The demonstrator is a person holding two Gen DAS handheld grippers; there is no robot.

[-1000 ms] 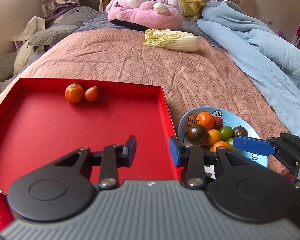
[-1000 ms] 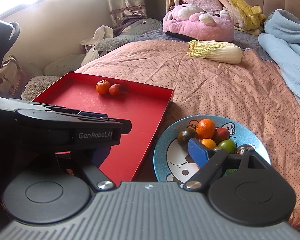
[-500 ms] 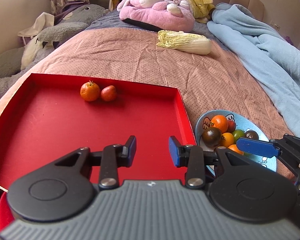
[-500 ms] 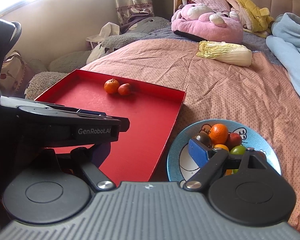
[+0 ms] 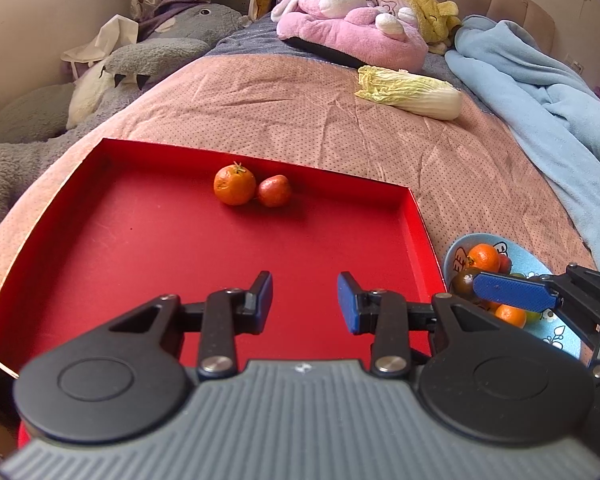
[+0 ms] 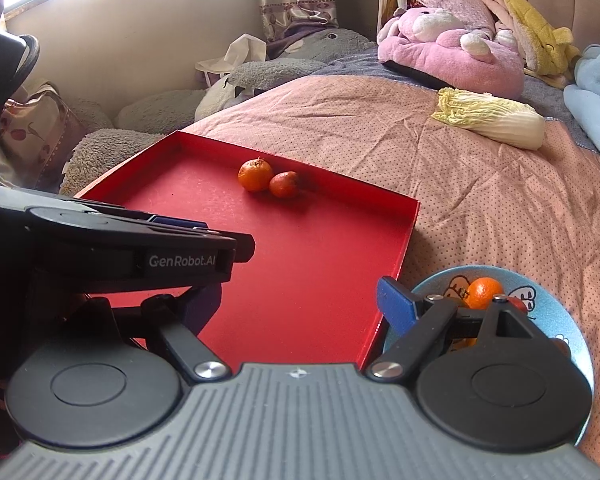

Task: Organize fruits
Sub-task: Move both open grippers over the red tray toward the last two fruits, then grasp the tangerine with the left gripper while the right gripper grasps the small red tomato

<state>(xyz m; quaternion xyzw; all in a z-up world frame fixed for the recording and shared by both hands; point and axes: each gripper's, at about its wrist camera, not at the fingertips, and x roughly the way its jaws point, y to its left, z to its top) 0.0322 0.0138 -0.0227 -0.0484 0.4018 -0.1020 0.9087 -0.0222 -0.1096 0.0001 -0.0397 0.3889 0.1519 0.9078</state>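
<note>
A red tray (image 5: 140,248) lies on the bed with a mandarin (image 5: 235,184) and a smaller red fruit (image 5: 275,191) touching near its far wall. My left gripper (image 5: 305,302) hovers over the tray's near part, jaws a little apart with nothing between them. To the tray's right a blue cartoon bowl (image 5: 540,264) holds several fruits, among them an orange (image 5: 484,258) and a dark one (image 5: 464,284). My right gripper (image 6: 300,304) is wide open and empty. Its blue right finger (image 6: 396,304) sits at the bowl's (image 6: 560,280) near left rim. Its left finger is hidden behind the left gripper (image 6: 140,248).
The bed has a pink dotted cover (image 5: 300,112). A napa cabbage (image 5: 412,92) lies beyond the tray, a pink plush (image 5: 348,32) behind it. A light blue blanket (image 5: 540,100) runs along the right, and grey plush toys (image 5: 140,60) sit at the left.
Both grippers have shifted left, so the tray and bowl have slid right in both views. Neither gripper's jaws changed, and the fruits have not moved.
</note>
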